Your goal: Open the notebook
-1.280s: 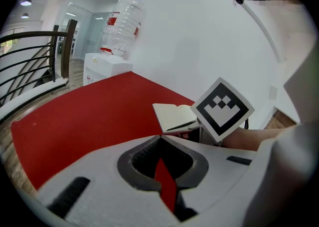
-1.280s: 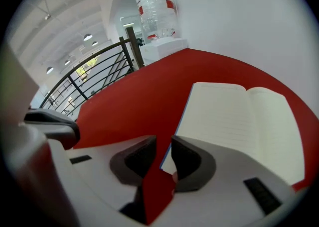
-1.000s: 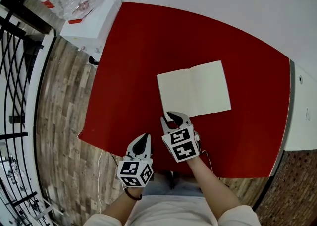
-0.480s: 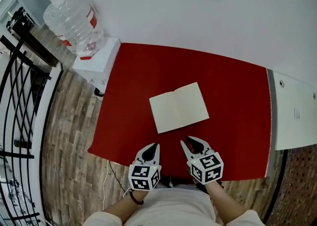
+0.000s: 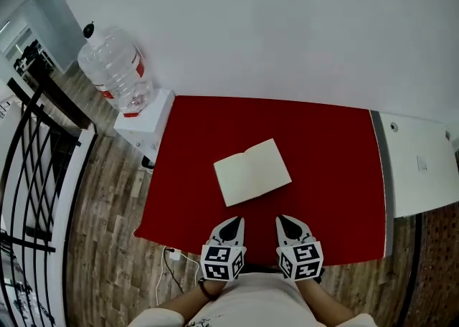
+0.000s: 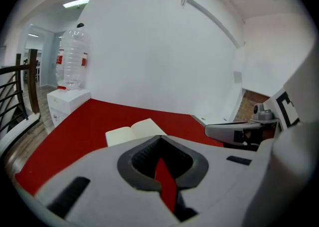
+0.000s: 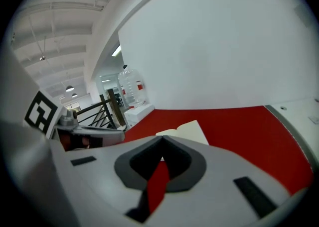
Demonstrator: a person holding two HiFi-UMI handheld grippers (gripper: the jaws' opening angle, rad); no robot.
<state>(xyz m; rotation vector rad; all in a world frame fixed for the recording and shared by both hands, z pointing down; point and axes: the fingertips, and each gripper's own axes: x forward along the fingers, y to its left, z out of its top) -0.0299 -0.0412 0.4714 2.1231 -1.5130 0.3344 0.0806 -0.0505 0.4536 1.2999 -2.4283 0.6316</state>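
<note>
Cream paper notebook (image 5: pixel 252 171) lies open; left gripper (image 5: pixel 232 222) and right gripper (image 5: pixel 286 220) have backed off, both closed and empty, right's jaws just closing. Task looks done.

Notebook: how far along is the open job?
Done: the notebook lies open, pages up, on the red table. In hand: nothing; the left claw is shut and empty, the right claw has just closed on nothing, both at the near edge, clear of it. Left: nothing that shows.
</note>
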